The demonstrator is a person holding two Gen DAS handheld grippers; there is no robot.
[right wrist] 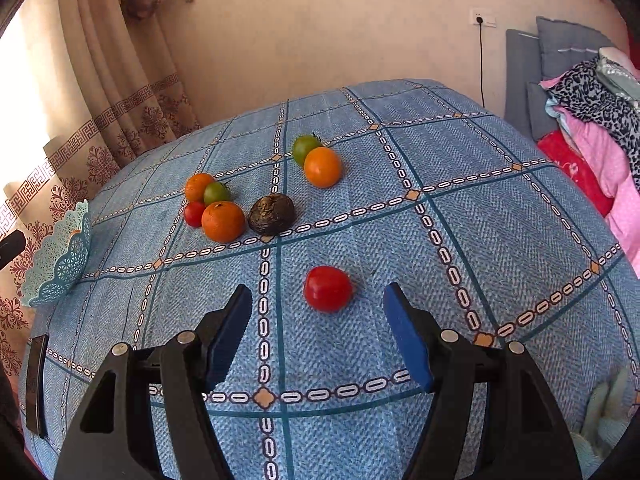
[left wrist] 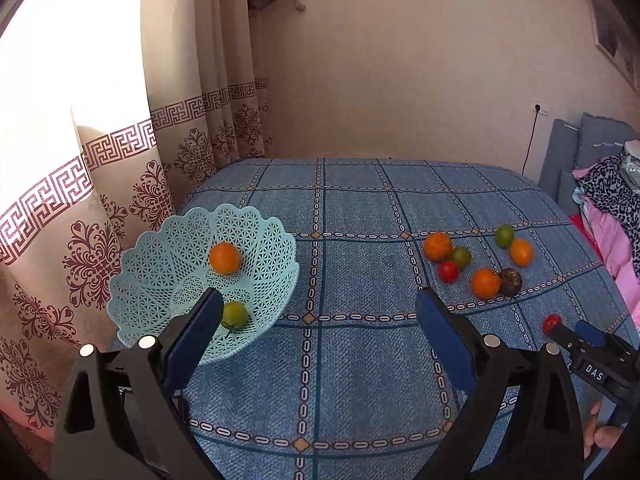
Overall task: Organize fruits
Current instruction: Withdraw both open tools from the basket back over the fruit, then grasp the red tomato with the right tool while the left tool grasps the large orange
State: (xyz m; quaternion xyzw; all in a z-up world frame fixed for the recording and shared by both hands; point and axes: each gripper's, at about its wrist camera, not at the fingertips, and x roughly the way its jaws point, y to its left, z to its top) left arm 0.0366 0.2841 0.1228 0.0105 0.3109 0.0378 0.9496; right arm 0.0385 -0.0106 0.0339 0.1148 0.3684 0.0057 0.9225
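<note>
The left claw (left wrist: 320, 308) hangs with its blue-padded fingers spread wide and nothing between them, above the blue checked cloth of the worktop (left wrist: 360, 380). Just beyond its left finger sits the pale blue lattice basket (left wrist: 168, 272) at the worktop's left edge, close to the patterned curtain (left wrist: 80, 220); inside lie an orange fruit (left wrist: 225, 258) and a green tomato (left wrist: 235, 314), the finger partly covering the latter.

The right claw (right wrist: 318, 308) is likewise parted and empty, its fingers flanking a lone red tomato (right wrist: 328, 289) on the cloth — not touching it on either side. Farther back lies the loose cluster: an orange (right wrist: 223, 221) touching a small red tomato (right wrist: 195, 213), a green one (right wrist: 216, 193) and another orange (right wrist: 199, 186) behind them, with a dark wrinkled fruit (right wrist: 272, 214) just beside — possibly a passion fruit, though the view is too coarse to say. Apart from these, a green tomato (right wrist: 305, 149) rests against a further orange (right wrist: 322, 167).

A dark flat object (right wrist: 37, 384) lies at the worktop's near left edge. Piled clothing (right wrist: 600, 120) sits off to the right, and a wall socket (right wrist: 482, 19) with a black cord is behind.
</note>
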